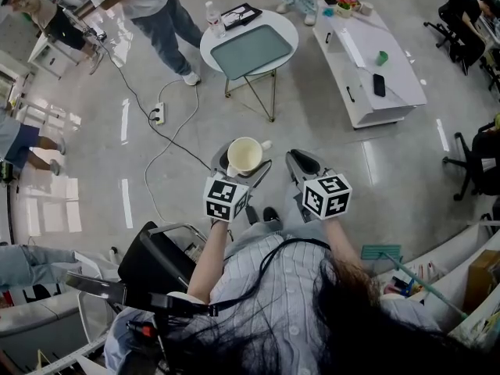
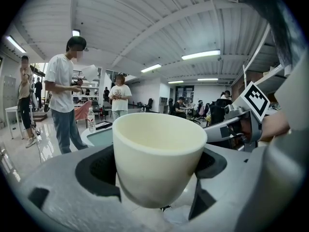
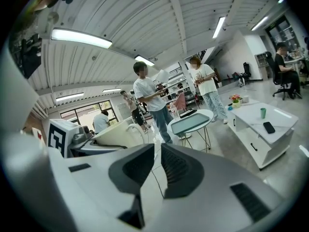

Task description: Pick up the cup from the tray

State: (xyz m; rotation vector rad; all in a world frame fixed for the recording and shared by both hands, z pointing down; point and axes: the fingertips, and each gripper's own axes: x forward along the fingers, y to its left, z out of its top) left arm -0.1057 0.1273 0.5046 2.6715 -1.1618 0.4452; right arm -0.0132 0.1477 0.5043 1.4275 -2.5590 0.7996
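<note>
The left gripper (image 1: 242, 161) pinches one cup (image 2: 157, 156) between its fingers, upright, mouth up; the right gripper (image 3: 157, 150) has its fingers pressed together.

Office floor with two surfaces and a trailing cable.
A bottle (image 1: 212, 16) stood on the round surface (image 1: 208, 51); a phone (image 1: 379, 85) and a green beaker (image 1: 382, 57) sat on the long white surface (image 1: 394, 104); a power strip (image 1: 158, 113) lay on the floor (image 1: 367, 178).
</note>
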